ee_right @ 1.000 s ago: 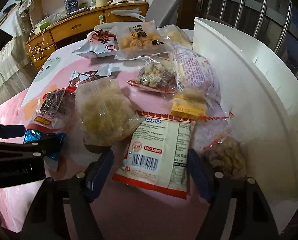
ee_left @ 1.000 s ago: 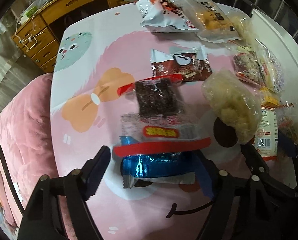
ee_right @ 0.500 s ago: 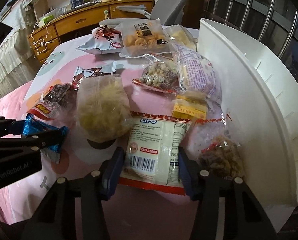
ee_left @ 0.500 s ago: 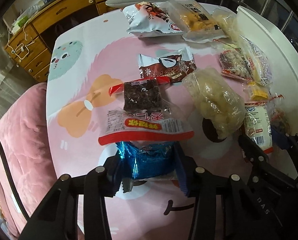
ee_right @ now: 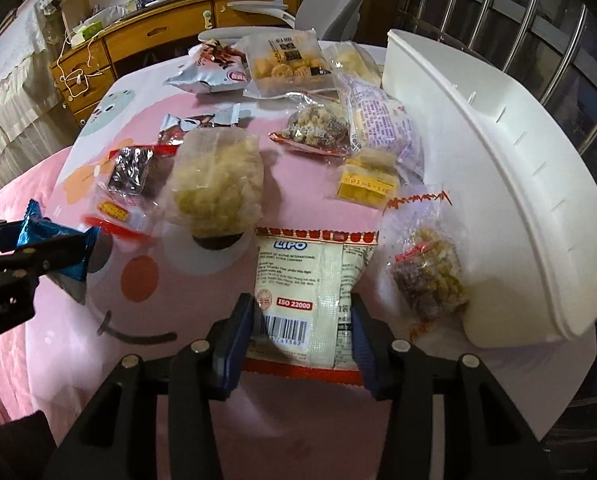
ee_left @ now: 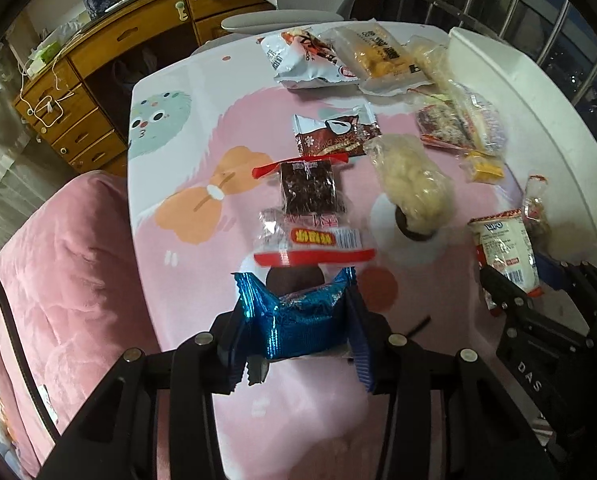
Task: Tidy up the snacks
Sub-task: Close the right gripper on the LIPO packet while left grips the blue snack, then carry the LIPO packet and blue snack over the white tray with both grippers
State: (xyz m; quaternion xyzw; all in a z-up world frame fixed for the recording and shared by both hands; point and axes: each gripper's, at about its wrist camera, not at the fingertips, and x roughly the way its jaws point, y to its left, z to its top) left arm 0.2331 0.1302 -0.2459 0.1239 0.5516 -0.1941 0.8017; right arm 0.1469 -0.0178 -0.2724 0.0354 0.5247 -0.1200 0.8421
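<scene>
My left gripper [ee_left: 296, 322] is shut on a blue foil snack packet [ee_left: 298, 320] and holds it lifted above the pink table; the packet also shows in the right wrist view [ee_right: 54, 246]. My right gripper [ee_right: 302, 320] is shut on the white LIPO biscuit packet [ee_right: 302, 280], which lies flat on the table; the packet also shows in the left wrist view [ee_left: 506, 250]. A red-edged clear packet with a dark bar [ee_left: 308, 216] lies just beyond the blue packet. A clear bag of pale puffs [ee_right: 216, 182] lies left of the LIPO packet.
A white bin [ee_right: 498, 176] stands along the table's right side. Several more snack packets lie at the far end and beside the bin, among them a nut cluster bag [ee_right: 430, 280]. A pink cushion [ee_left: 66, 264] borders the table's left.
My left gripper closed on the blue packet and lifted it off the table. My right gripper closed its fingers onto the LIPO packet.
</scene>
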